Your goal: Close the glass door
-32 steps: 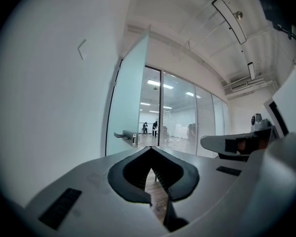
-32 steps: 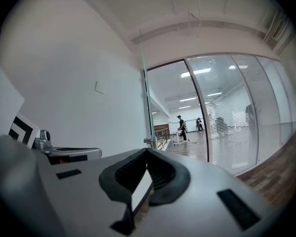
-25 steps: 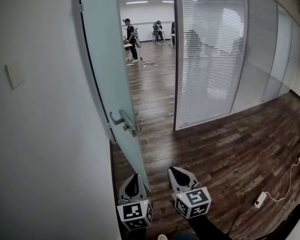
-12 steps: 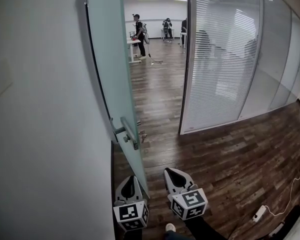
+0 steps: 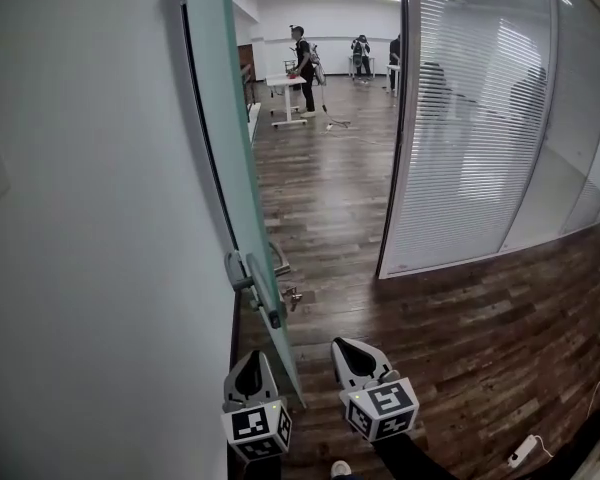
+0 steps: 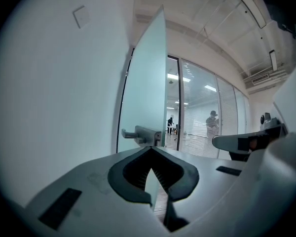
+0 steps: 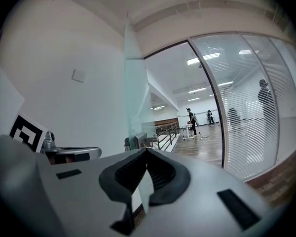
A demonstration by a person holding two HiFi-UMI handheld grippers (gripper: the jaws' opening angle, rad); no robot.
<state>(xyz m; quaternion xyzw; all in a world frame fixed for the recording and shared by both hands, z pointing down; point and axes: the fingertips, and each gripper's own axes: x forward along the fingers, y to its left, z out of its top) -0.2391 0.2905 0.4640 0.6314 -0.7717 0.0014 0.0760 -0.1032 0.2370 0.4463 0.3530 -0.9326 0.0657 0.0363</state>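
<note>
The glass door (image 5: pixel 235 168) stands open, upright and almost edge-on, with its free edge towards the two grippers and its leaf running away from them beside the white wall (image 5: pixel 90 218) on the left. Its lever handle (image 5: pixel 252 280) lies level on the near part of the leaf, just ahead of and above the left gripper (image 5: pixel 252 356). That makes the left the nearer one. The right gripper (image 5: pixel 345 346) hangs a little out from the door, over the wooden floor (image 5: pixel 450 318).

Both grippers point nearly level at the door and both are closed on nothing.

To shut it, I'd judge, the leaf has to swing rightwards across the opening to the blind-covered glass partition (image 5: pixel 460 138) — a push on its wall-side face or at the handle.
</note>
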